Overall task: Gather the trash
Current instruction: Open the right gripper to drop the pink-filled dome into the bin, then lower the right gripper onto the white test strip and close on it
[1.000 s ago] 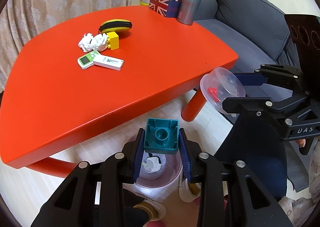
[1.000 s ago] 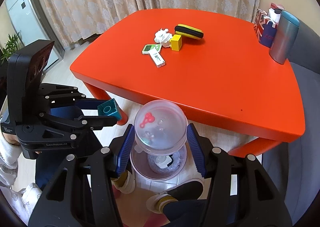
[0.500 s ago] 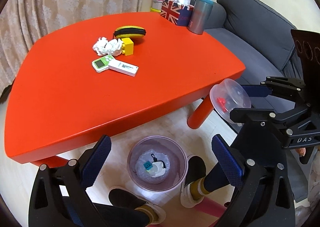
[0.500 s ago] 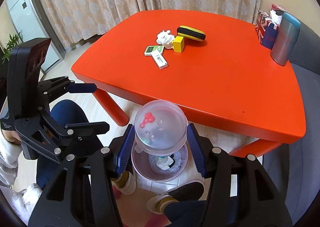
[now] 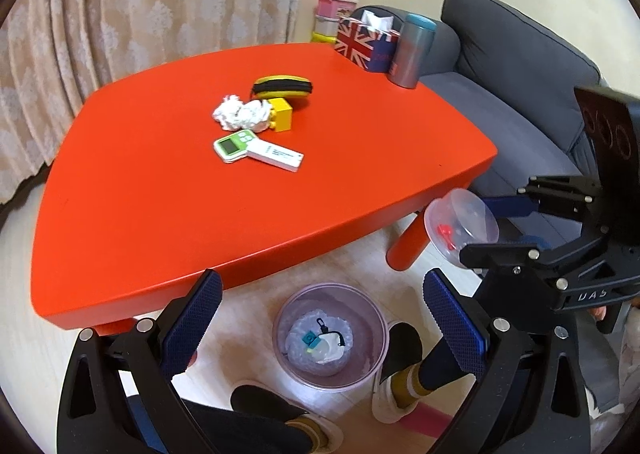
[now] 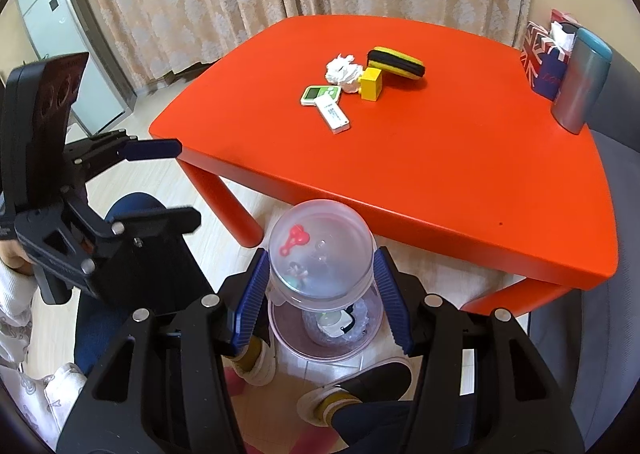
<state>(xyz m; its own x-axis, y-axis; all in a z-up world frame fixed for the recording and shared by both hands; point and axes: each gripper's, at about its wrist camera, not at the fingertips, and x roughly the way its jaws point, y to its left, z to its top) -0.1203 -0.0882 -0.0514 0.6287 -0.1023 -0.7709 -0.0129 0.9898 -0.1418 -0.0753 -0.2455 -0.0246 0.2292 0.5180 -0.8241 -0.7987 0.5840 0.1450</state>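
My left gripper (image 5: pixel 320 282) hangs wide open and empty over a clear round bin (image 5: pixel 376 334) on the floor. A teal brick (image 5: pixel 310 338) lies inside it on white trash. To the right, my right gripper (image 6: pixel 322 258) is shut on a clear domed lid (image 6: pixel 322 250) with a red piece under it, held above the bin (image 6: pixel 288 346). On the red table (image 5: pixel 160 213) lie a crumpled tissue (image 5: pixel 240 113), a yellow brick (image 5: pixel 282 113), a green and white device (image 5: pixel 234 143), a white box (image 5: pixel 276 153) and a yellow and black pouch (image 5: pixel 282 87).
A flag-print tissue box (image 5: pixel 364 41) and a grey tumbler (image 5: pixel 412 49) stand at the table's far corner. A grey sofa (image 5: pixel 520 73) runs along the right. The person's feet (image 5: pixel 400 386) flank the bin. A red table leg (image 5: pixel 408 250) stands near it.
My left gripper opened wide and let go of the teal brick, which dropped into the bin. That gripper also lifted and drew back slightly. The right gripper kept still with the lid.
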